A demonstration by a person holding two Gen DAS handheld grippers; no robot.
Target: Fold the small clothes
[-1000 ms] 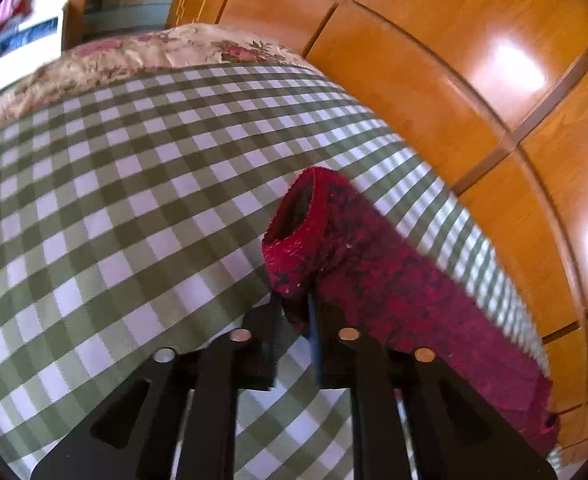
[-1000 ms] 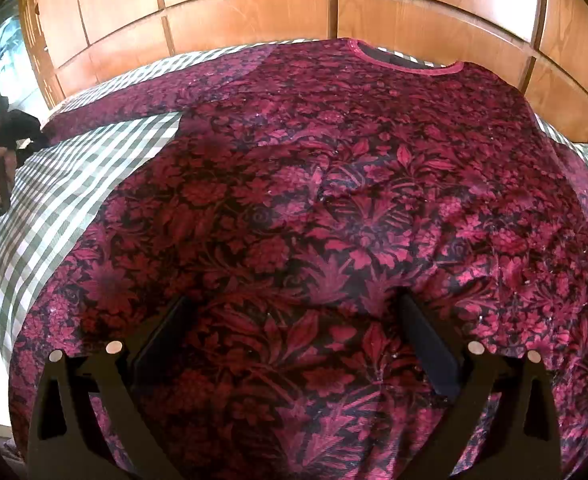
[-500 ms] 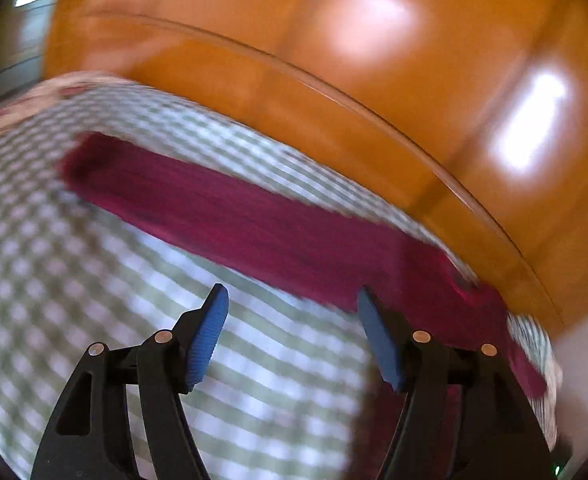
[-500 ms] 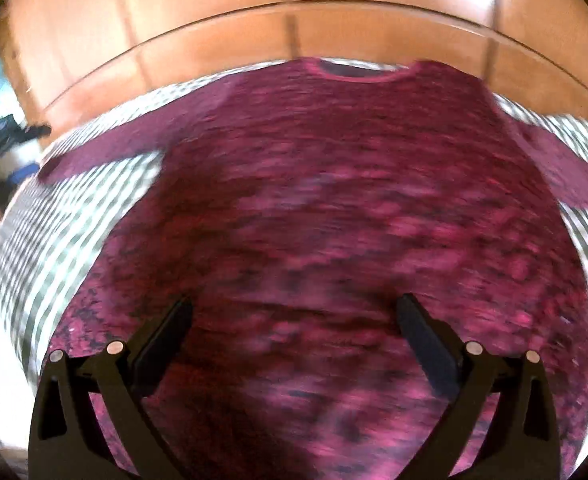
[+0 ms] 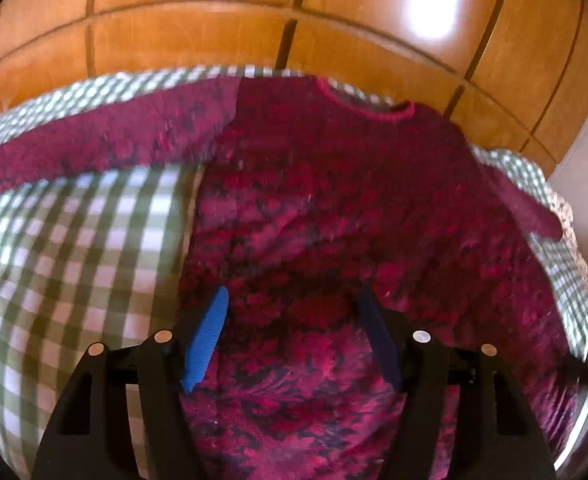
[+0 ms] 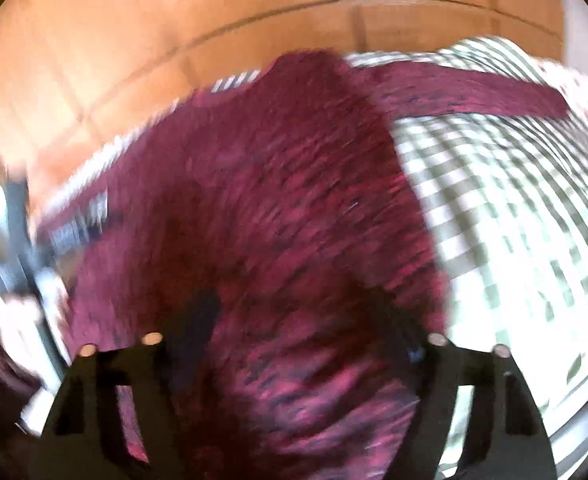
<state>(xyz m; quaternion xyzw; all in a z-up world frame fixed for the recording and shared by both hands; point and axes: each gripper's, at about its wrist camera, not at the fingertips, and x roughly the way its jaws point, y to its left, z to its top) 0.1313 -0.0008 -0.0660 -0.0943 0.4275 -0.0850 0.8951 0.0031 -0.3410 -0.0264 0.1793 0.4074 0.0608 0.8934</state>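
Observation:
A dark red floral long-sleeved top (image 5: 334, 208) lies spread flat on a green and white checked cloth (image 5: 74, 248), neckline toward the wooden wall, both sleeves stretched out sideways. My left gripper (image 5: 294, 320) is open and empty, hovering over the top's lower left part near its side edge. My right gripper (image 6: 298, 320) is open and empty over the lower right part of the top (image 6: 254, 200); that view is blurred by motion. The right sleeve (image 6: 474, 92) lies out across the checked cloth (image 6: 514, 220).
A wooden panelled wall (image 5: 294, 20) stands right behind the bed. A floral cover (image 5: 566, 208) shows at the bed's right edge. In the right wrist view a blurred dark object (image 6: 18, 232) and part of a hand show at the left.
My left gripper has let go of the left sleeve cuff, opened, and swung right over the top's body. My right gripper has shifted toward the top's right side and stays open.

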